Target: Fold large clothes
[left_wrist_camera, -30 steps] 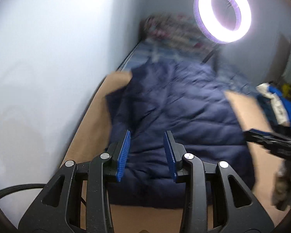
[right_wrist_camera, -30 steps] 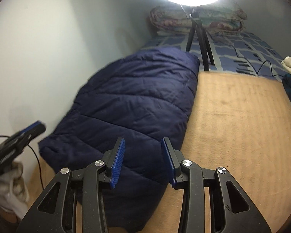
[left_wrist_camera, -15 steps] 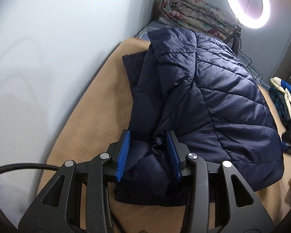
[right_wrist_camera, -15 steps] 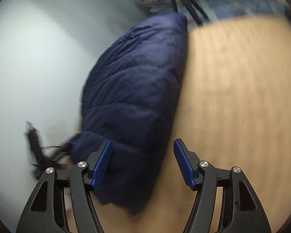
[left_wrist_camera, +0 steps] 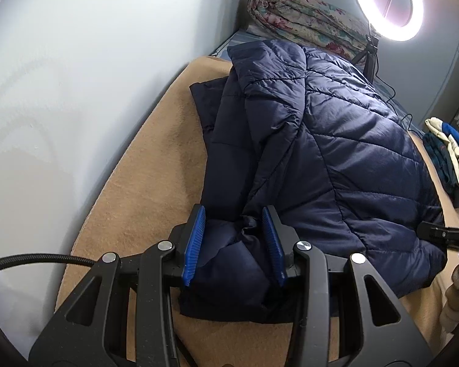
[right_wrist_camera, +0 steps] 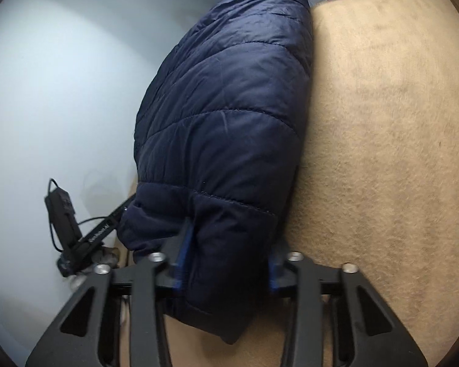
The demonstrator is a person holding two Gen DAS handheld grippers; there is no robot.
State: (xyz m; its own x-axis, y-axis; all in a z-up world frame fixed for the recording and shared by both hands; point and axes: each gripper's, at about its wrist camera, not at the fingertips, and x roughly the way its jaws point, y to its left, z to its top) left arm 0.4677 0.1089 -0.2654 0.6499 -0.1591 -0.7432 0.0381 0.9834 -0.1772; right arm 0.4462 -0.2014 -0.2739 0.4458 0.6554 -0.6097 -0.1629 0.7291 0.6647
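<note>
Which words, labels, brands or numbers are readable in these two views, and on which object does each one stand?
None can be read with certainty.
Left gripper, seen in the right wrist view: a short pale print on its black arm, too small and blurred to read.
Navy quilted jacket: no label visible.
Folded floral blanket: pattern only, no text.

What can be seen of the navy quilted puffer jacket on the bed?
The navy quilted puffer jacket looks like shiny padded nylon with diagonal stitching. It lies folded lengthwise on the tan blanket near the wall. The left gripper pinches its bunched near corner; the right gripper, whose jaws have just been closing, clamps the other near edge.
</note>
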